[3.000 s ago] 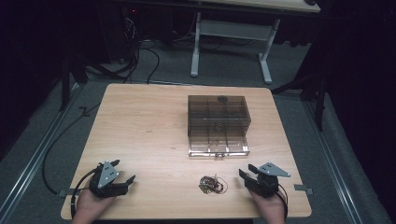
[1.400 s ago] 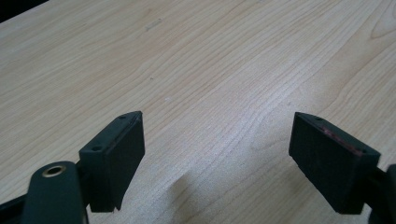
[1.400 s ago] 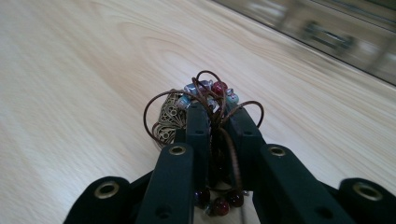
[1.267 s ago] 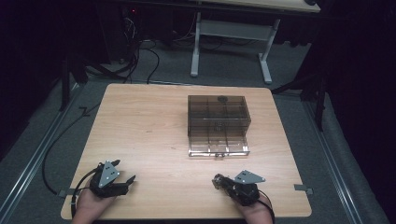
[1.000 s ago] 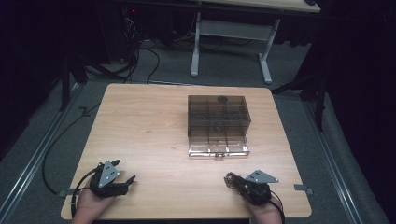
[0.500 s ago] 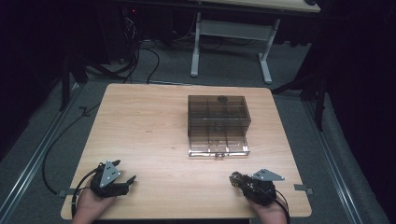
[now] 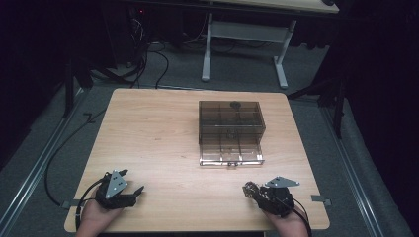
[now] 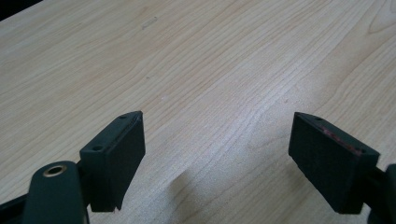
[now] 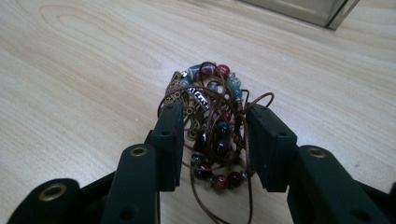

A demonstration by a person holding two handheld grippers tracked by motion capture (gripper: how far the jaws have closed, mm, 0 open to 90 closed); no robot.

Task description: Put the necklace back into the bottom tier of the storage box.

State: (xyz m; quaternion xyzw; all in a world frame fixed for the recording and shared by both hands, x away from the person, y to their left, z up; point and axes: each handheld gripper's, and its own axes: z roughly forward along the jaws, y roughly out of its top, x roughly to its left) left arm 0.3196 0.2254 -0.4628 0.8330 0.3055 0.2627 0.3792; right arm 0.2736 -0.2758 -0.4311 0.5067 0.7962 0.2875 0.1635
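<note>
On the worktop (image 7: 158, 133), mid-right, sits the smoky clear drawer box (image 7: 230, 131), bottom drawer pulled out toward the person; same spot as 3 s ago.

L gripper (image 7: 129, 191) rests at near-left corner, unmoved vs earlier frames. Its fingers (image 8: 116, 156) are spread wide, nothing between them, bare wood below.

R gripper (image 7: 249, 189) sits at near-right edge. 3 s ago it was further right, w/ the beaded bracelet lying loose on the worktop between the two hands, just in front of the drawer. It then came in over that spot and pulled back rightward w/ the beads.

Bracelet (image 9: 210, 126) (brown cord, dark red + teal beads, brass bits) now bunched between R fingers (image 9: 268, 144), tangle also poking out past the tips. Jaws have just been opening; gap looks slack, cord touching the inner faces, no clear squeeze. Bracelet seems to rest on the wood.
</note>
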